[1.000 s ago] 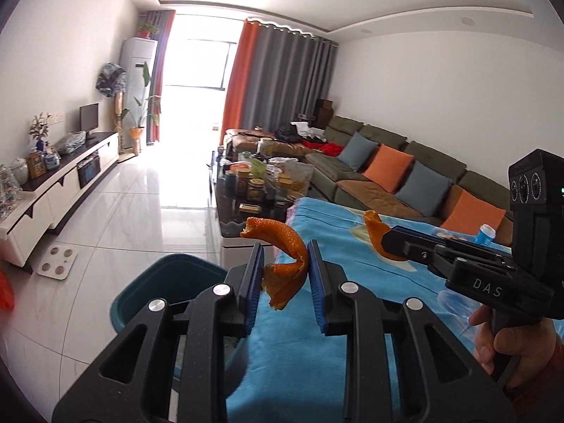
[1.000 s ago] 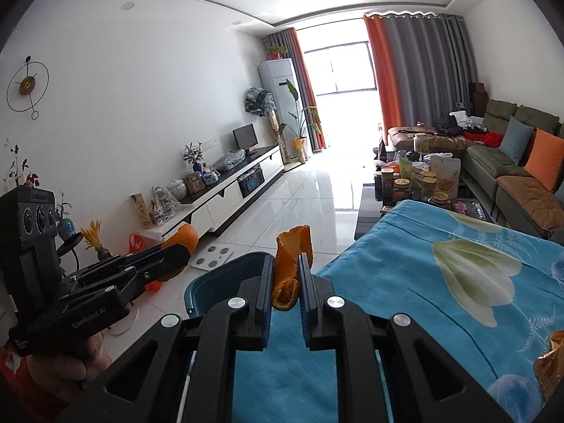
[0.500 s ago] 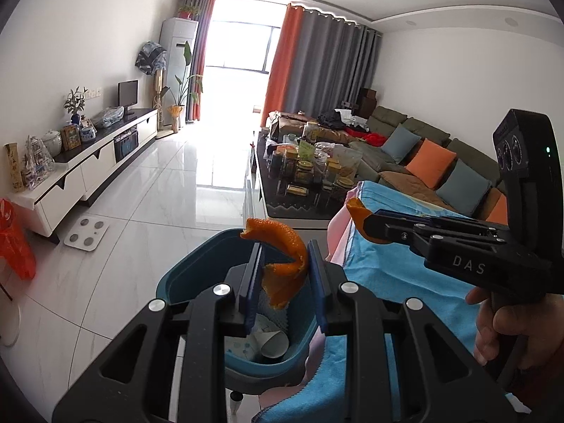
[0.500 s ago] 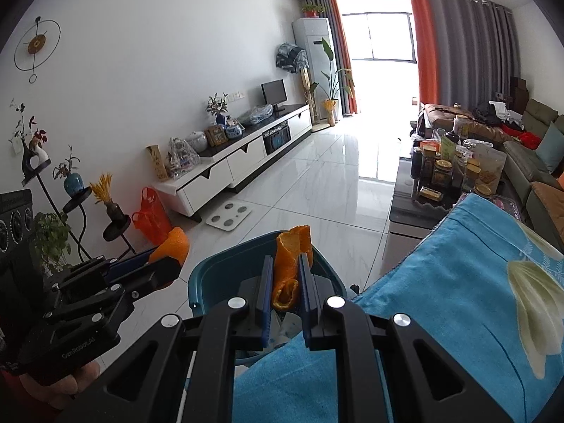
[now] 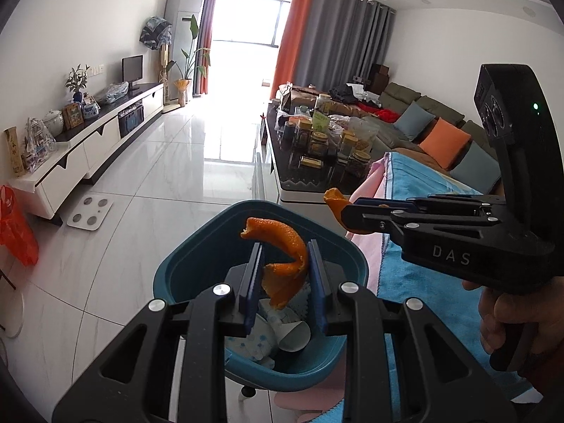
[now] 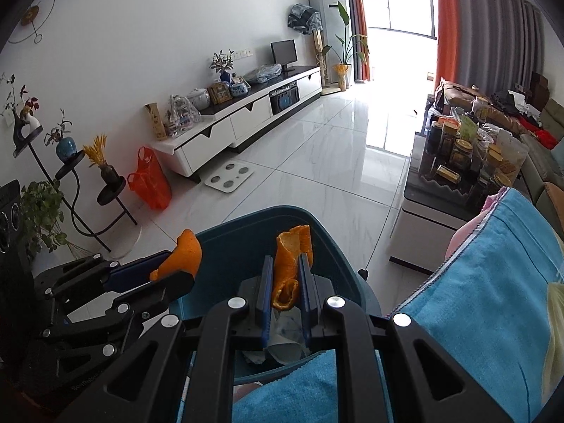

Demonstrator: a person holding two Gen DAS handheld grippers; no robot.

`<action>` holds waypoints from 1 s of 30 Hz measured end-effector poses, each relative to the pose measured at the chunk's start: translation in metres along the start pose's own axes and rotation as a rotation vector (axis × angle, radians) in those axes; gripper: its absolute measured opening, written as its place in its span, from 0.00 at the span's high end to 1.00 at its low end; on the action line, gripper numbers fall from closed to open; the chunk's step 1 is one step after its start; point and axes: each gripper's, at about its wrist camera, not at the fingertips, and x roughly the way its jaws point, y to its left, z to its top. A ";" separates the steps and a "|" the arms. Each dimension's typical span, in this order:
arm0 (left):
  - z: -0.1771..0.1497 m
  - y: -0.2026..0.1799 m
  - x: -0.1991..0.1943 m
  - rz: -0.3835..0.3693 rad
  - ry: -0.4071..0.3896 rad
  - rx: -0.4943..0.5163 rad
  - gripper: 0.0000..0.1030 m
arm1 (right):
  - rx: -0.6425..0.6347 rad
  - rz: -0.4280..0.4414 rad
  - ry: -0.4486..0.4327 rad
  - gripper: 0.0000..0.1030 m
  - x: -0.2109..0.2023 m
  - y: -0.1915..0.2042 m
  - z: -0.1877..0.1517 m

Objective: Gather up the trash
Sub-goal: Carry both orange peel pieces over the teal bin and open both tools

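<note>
A teal trash bin [image 5: 197,264] stands on the floor beside the table; it also shows in the right wrist view [image 6: 232,243]. It holds crumpled paper and a paper cup [image 5: 292,335]. My left gripper [image 5: 283,275] is shut on a curled orange peel [image 5: 282,257] and holds it above the bin. My right gripper [image 6: 285,282] is shut on another orange peel [image 6: 290,257], also above the bin. Each gripper shows in the other's view, the right one [image 5: 347,211] with its peel [image 5: 333,199] at the bin's right rim, the left one [image 6: 169,275] at the left rim.
A table under a blue cloth [image 6: 476,299] lies at the right. A coffee table [image 5: 317,155] crowded with jars stands beyond it. A white TV cabinet [image 6: 246,112], a scale [image 6: 229,178], an orange bag [image 6: 149,179] and a plant stand [image 6: 88,183] line the left wall. A sofa [image 5: 440,130] is far right.
Both grippers have moved left off the blue cloth and tilted down over the bin. Each peel stays gripped.
</note>
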 end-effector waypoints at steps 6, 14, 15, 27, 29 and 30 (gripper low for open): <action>-0.003 0.005 0.037 0.015 0.055 0.004 0.75 | -0.004 0.003 0.063 0.88 0.026 -0.004 0.007; -0.004 0.007 0.072 0.045 0.088 0.019 0.75 | 0.010 0.012 0.114 0.88 0.045 -0.009 0.013; -0.004 0.007 0.077 0.046 0.095 0.018 0.75 | 0.007 0.012 0.120 0.88 0.046 -0.008 0.013; -0.006 0.006 0.082 0.099 0.076 0.004 0.55 | 0.004 -0.003 0.125 0.69 0.045 -0.006 0.011; -0.005 0.007 0.076 0.108 0.063 0.000 0.52 | 0.007 -0.002 0.120 0.68 0.042 -0.006 0.010; -0.004 0.008 0.072 0.110 0.058 -0.003 0.51 | 0.006 -0.004 0.117 0.67 0.041 -0.006 0.010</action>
